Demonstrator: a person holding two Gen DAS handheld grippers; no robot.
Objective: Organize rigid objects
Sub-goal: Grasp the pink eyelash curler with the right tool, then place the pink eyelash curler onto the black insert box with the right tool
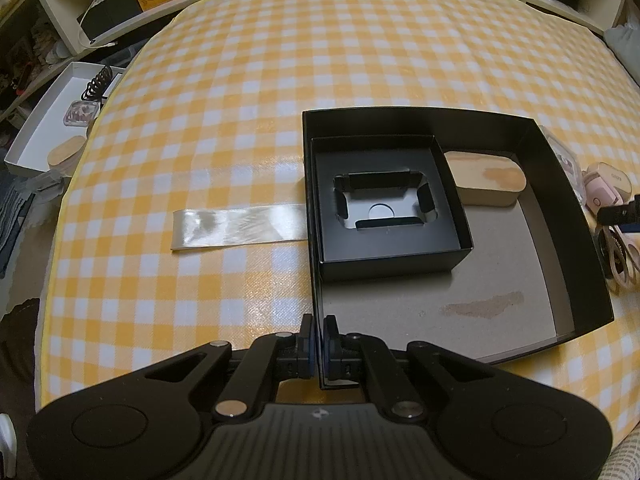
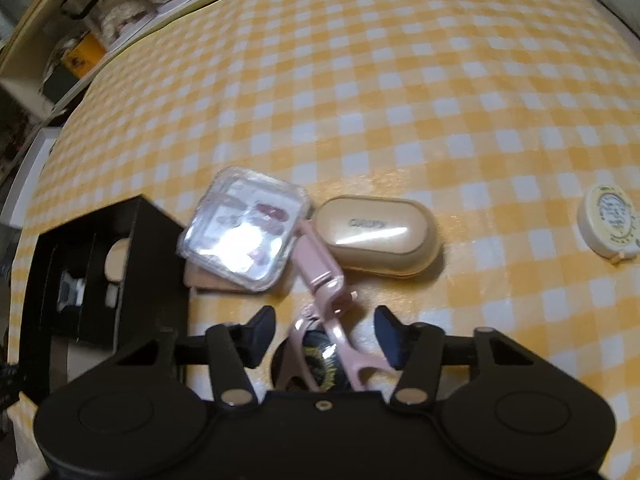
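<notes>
A large black box lies open on the checked cloth. Inside it are a smaller black box and a wooden oval case. My left gripper is shut on the large box's near left wall. My right gripper is open over a pink eyelash curler and a round black item. Beyond lie a clear plastic case and a beige oval case. The black box shows at left in the right wrist view.
A clear tape strip lies left of the box. A white tray with small items sits off the table's left edge. A round white tape measure lies at far right. Shelves line the back.
</notes>
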